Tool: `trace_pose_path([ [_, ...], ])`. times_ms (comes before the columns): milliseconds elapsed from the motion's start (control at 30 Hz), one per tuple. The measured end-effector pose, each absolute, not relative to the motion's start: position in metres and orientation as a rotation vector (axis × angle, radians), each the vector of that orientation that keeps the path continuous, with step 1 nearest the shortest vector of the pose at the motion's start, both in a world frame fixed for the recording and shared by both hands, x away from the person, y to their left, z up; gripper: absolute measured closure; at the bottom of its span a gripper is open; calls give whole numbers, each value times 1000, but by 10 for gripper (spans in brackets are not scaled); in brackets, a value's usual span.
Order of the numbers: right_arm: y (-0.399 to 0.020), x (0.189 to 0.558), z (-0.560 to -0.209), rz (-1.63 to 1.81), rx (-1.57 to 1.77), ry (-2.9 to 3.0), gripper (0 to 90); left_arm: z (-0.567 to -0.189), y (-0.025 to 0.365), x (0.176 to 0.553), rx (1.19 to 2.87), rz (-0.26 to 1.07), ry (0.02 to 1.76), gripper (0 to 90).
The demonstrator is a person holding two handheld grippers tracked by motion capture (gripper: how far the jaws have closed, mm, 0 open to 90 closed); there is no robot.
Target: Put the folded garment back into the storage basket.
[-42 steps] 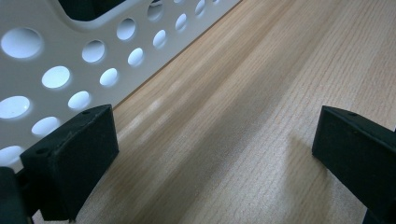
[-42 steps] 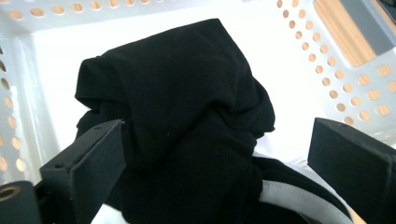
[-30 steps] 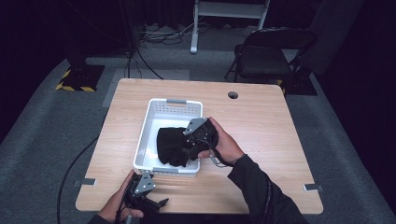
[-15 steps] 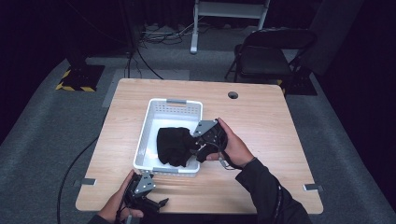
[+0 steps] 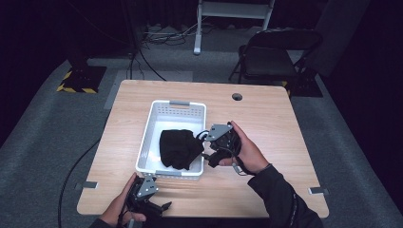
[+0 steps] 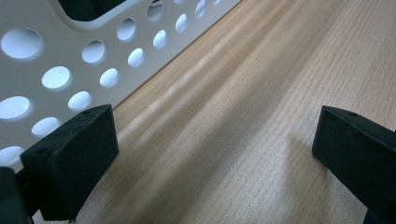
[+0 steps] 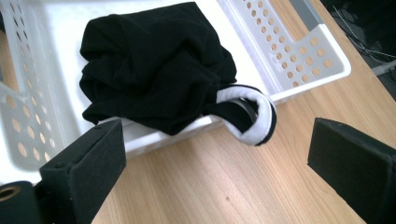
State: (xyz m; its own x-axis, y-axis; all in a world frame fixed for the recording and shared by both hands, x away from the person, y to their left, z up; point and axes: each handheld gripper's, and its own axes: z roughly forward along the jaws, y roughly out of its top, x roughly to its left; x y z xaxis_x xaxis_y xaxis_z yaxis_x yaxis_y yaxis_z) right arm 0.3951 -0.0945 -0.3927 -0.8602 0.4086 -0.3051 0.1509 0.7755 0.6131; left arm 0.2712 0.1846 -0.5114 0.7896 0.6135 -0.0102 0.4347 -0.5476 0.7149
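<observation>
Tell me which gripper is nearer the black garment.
Right. The right gripper sits just beside the black garment that drapes over the white basket wall, jaws open. The left gripper rests on the table below the basket.

Basket floor (image 5: 161, 128) partly hidden under black garment (image 5: 178, 148). Basket wall (image 6: 56, 60) cut off by left gripper view's top and left edges. Both jaws cropped at bottom of right gripper view. Chair (image 5: 271, 52) legs lost in darkness.

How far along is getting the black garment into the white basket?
Mostly done: the black garment lies bunched in the white basket. Both the right gripper and the left gripper are open, holding nothing. Left: the white-trimmed edge hangs over the basket wall.
</observation>
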Motion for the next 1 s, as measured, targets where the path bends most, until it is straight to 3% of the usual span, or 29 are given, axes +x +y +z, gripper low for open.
trace_pose_path([
  [1000,-149,373,-397,772,465,2513,46,-511,184,271,2237,314,775,2],
])
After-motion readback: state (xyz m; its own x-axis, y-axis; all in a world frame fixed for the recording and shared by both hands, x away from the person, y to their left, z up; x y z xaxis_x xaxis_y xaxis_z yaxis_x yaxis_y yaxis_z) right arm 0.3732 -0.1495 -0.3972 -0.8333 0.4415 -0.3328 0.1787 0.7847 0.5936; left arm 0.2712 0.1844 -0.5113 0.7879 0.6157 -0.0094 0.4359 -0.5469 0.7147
